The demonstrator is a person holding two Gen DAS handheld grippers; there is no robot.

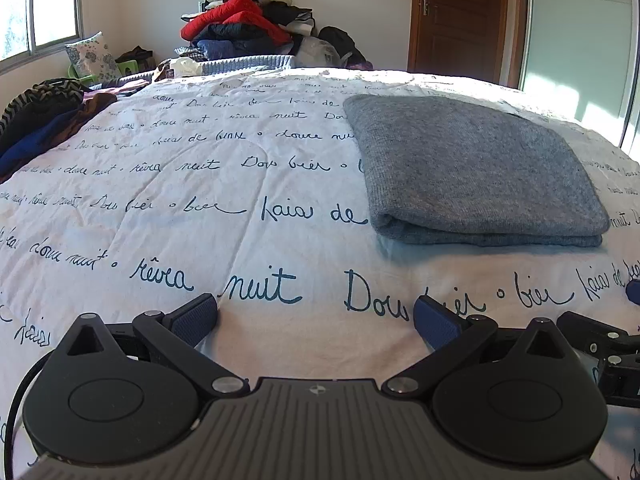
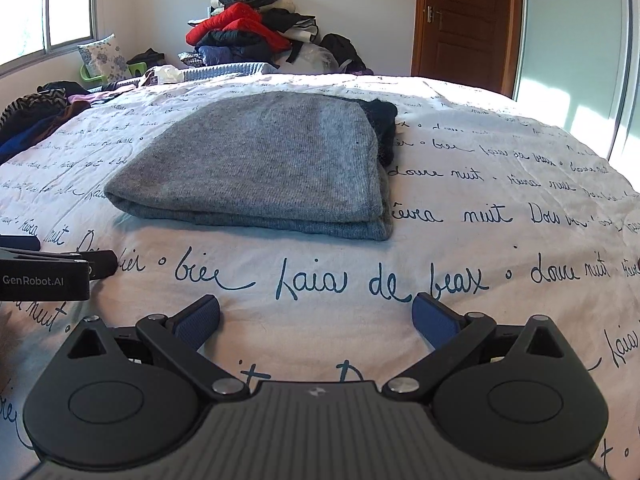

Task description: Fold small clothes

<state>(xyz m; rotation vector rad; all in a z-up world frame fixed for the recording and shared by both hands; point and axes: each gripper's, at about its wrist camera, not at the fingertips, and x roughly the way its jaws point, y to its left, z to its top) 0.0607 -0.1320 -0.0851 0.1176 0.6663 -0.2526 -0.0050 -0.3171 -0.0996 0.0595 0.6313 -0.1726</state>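
A grey knitted garment (image 1: 472, 168) lies folded into a flat rectangle on the white bedspread (image 1: 180, 208) printed with blue script. In the right wrist view the same grey garment (image 2: 264, 168) sits ahead and slightly left, with a dark piece of cloth (image 2: 384, 120) showing at its far right corner. My left gripper (image 1: 316, 314) is open over bare bedspread, short of the garment and to its left. My right gripper (image 2: 316, 314) is open too, holding nothing, a little in front of the garment's folded edge. The left gripper's body (image 2: 44, 274) shows at the left edge of the right wrist view.
Unfolded clothes (image 1: 44, 120) lie heaped at the bed's left edge. Beyond the bed a tall pile of jackets (image 1: 244, 20) stands against the wall. A wooden door (image 1: 460, 12) and a frosted wardrobe panel (image 1: 580, 40) are at the right. A window (image 1: 36, 4) is at the left.
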